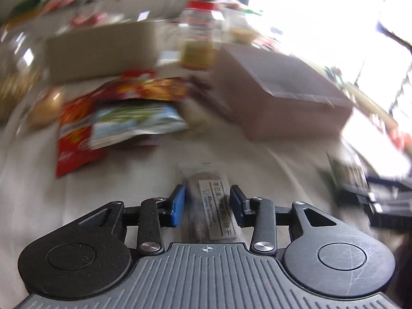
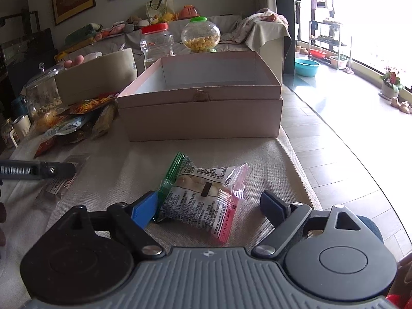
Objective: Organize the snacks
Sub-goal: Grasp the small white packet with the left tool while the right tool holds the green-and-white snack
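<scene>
In the left wrist view, a clear packet (image 1: 206, 200) with a dark snack and a white label lies flat on the beige cloth. My left gripper (image 1: 207, 190) stands open around it, a blue pad on each side. The right wrist view shows that packet (image 2: 61, 180) under the left gripper's finger (image 2: 51, 170). My right gripper (image 2: 208, 197) is open wide around a printed packet (image 2: 200, 198) with one green and one pink end. Its left pad is by the green end and the right pad stands apart. An open, empty pink cardboard box (image 2: 200, 118) sits beyond.
A pile of snack bags (image 2: 77, 123) lies left of the box, with a glass jar (image 2: 43, 92) and a beige container (image 2: 97, 77) behind. A red-lidded jar (image 2: 155, 41) and a green-lidded jar of yellow balls (image 2: 200, 36) stand behind the box. The table edge (image 2: 342, 170) curves along the right.
</scene>
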